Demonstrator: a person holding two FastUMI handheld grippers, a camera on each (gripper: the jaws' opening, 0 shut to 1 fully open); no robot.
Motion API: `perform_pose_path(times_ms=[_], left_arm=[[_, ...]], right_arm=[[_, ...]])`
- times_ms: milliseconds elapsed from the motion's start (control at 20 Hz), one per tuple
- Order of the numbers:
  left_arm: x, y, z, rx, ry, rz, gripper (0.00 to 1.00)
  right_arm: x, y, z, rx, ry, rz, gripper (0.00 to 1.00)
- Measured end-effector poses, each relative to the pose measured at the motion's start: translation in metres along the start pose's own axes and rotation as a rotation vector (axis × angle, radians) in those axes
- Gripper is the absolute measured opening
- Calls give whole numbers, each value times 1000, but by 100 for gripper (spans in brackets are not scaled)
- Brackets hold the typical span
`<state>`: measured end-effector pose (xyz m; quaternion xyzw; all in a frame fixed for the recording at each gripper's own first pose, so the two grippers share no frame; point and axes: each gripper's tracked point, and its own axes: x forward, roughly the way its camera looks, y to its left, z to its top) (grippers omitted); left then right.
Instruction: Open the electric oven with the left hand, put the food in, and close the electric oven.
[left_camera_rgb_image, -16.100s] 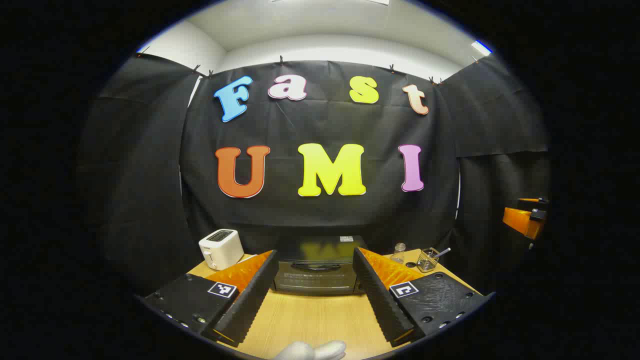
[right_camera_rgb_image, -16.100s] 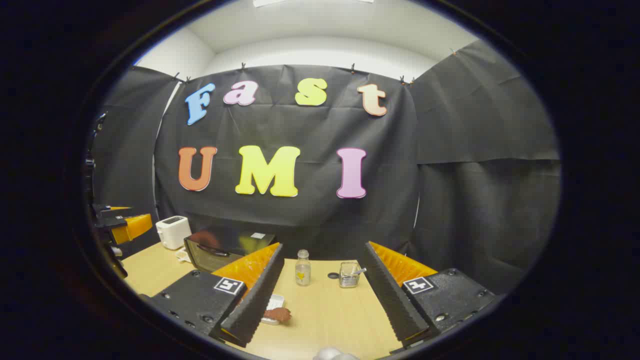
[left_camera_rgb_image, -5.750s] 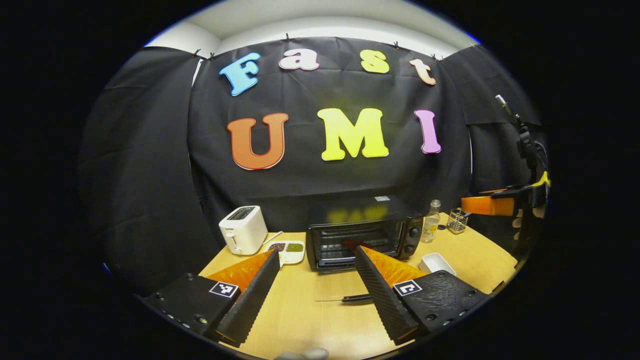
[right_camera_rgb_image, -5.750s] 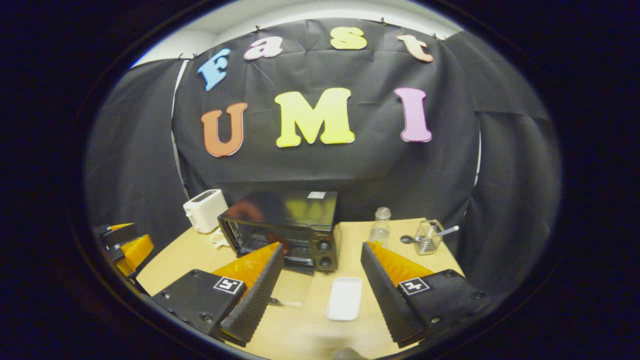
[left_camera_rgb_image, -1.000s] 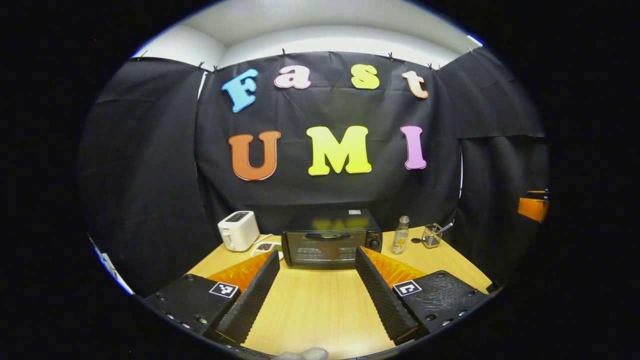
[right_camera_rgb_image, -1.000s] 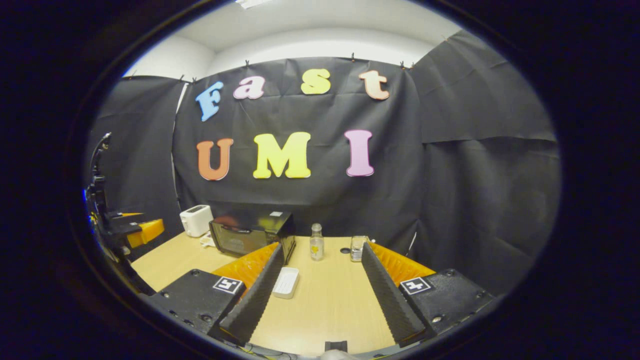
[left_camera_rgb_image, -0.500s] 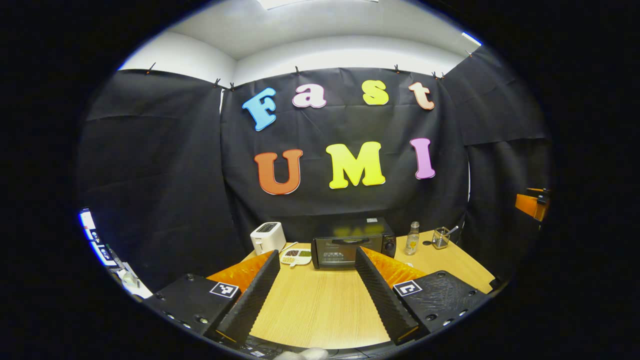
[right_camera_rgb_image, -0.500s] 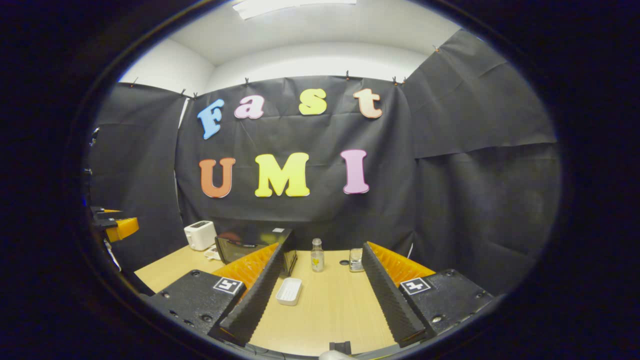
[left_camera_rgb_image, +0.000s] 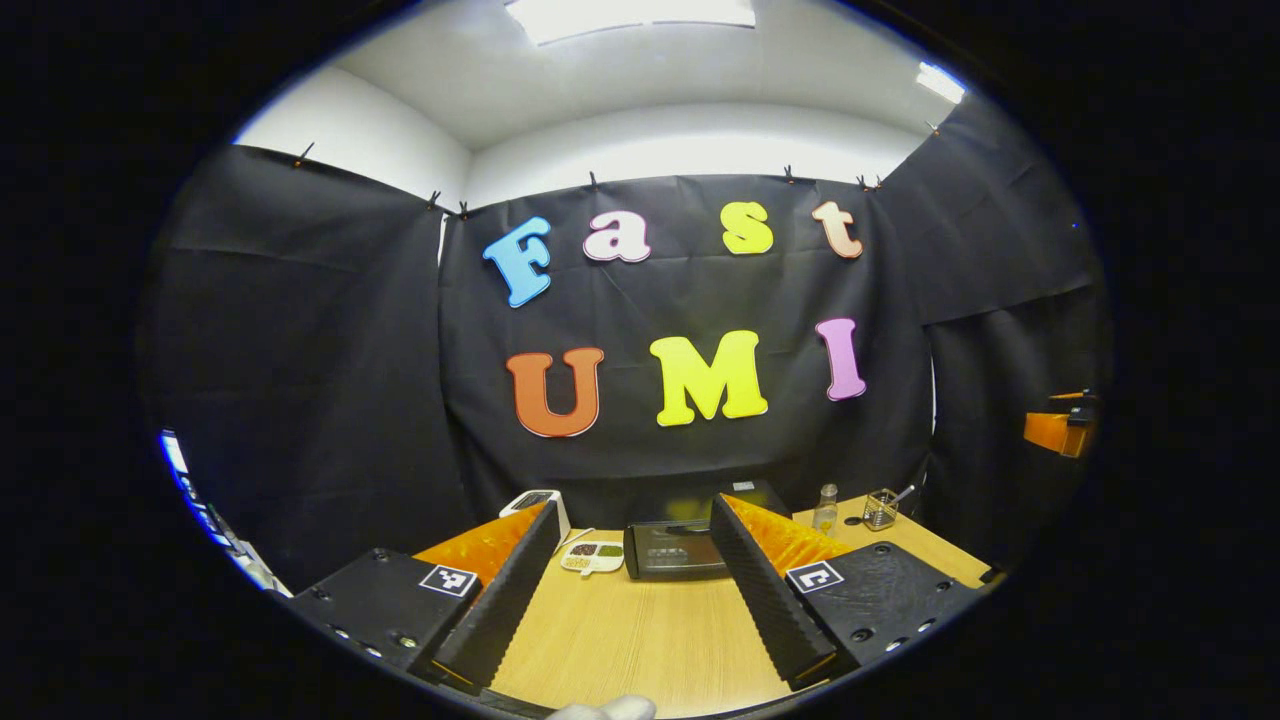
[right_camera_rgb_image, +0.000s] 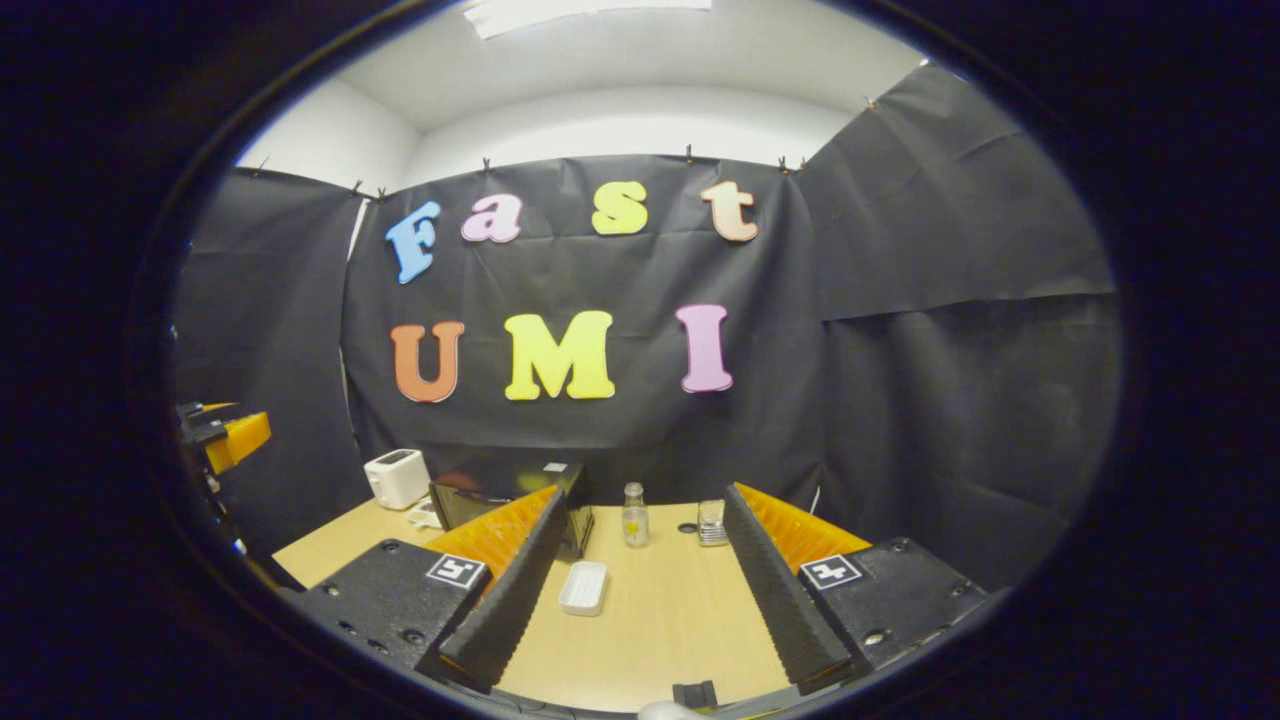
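The black electric oven (left_camera_rgb_image: 672, 546) stands at the back of the wooden table (left_camera_rgb_image: 640, 640) with its door closed; in the right gripper view the oven (right_camera_rgb_image: 480, 498) sits left of centre. My left gripper (left_camera_rgb_image: 625, 655) is open and held back over the table's near part, well short of the oven. My right gripper (right_camera_rgb_image: 640, 660) is open too, with nothing between its fingers. An empty white tray (right_camera_rgb_image: 583, 586) lies on the table just ahead of the right gripper. The food is hidden from sight.
A white toaster (right_camera_rgb_image: 397, 477) stands left of the oven, with a small divided dish (left_camera_rgb_image: 592, 556) in front of it. A glass bottle (right_camera_rgb_image: 634, 515) and a wire holder (right_camera_rgb_image: 711, 521) are at the back right. Black cloth walls close in the table.
Both grippers have pulled back and tilted up over the last second; the oven looks smaller and farther off. The oven door was open 5.8 s ago and is now closed.
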<state>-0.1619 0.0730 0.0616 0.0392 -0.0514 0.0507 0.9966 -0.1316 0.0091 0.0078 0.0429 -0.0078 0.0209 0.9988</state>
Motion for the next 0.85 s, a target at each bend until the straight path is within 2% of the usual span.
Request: perform_pose_path(times_ms=[750,800,850], left_arm=[[13,20,-7,-51,16,-32,96],[14,21,-6,-50,15,-33,89],[17,23,-6,-41,10,-33,100]], right_arm=[[-2,21,13,-24,-12,-31,99],[-3,21,14,-21,-13,-35,98],[-4,21,15,-20,-14,-39,99]])
